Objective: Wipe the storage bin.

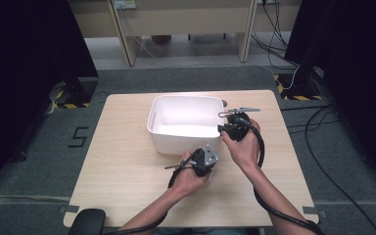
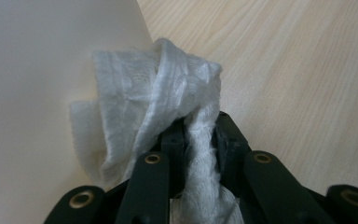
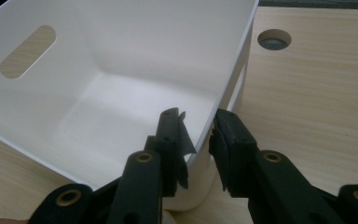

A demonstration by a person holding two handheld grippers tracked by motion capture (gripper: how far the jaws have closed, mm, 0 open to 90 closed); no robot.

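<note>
- My left gripper (image 2: 200, 135) is clenched on a white tissue wad (image 2: 154, 107), pressed against the outside wall of the white bin (image 1: 186, 122), at its near side.
- My right gripper (image 3: 198, 135) straddles the bin's right rim, jaws closed on the wall, steadying it.
- Wiping looks underway; bin inside looks clean, outer wall left.
- Table (image 1: 127, 166) around the bin: nothing else.

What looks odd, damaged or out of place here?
Nothing spilled or broken. The white bin sits upright on the table; the right gripper straddles its rim. The left gripper clamps a crumpled white cloth against the bin's outer wall.
</note>
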